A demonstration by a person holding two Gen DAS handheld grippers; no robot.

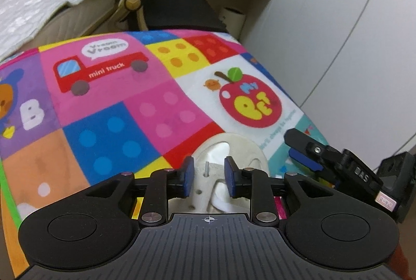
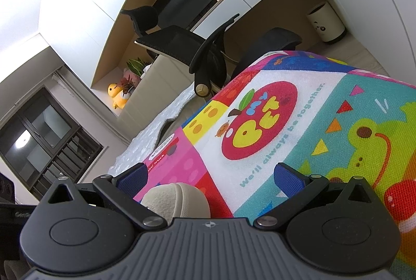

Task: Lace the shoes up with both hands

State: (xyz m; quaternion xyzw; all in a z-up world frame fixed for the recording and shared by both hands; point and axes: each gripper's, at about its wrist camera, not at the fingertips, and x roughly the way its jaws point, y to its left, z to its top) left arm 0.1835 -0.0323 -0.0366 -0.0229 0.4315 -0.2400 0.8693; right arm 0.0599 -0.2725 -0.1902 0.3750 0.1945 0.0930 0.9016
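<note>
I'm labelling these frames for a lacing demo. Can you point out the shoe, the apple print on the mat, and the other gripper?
shoe (image 1: pixel 234 147): left wrist view, cream rim of its opening.
apple print (image 1: pixel 251 100): left wrist view, red body.
right gripper (image 1: pixel 303 150): left wrist view, between its fingertips.

Mat (image 1: pixel 109 108): woven cloth with a fine mesh weave, matt, printed in bright colour blocks.

Shoe (image 2: pixel 176 199): beige knit fabric, matt, slightly rough; in the left wrist view its lower centre shows pale smooth lining.

Left gripper (image 1: pixel 209 177): matt black plastic links, ribbed grey housing, bright metal pivot pins, blue rubber-like pads.

Right gripper (image 2: pixel 210 181): same finish.

Chair (image 2: pixel 182 46): black mesh.

Desk (image 2: pixel 260 7): light wood-look panels, smooth white fronts.

Bin (image 2: pixel 327 24): smooth, cream.
</note>
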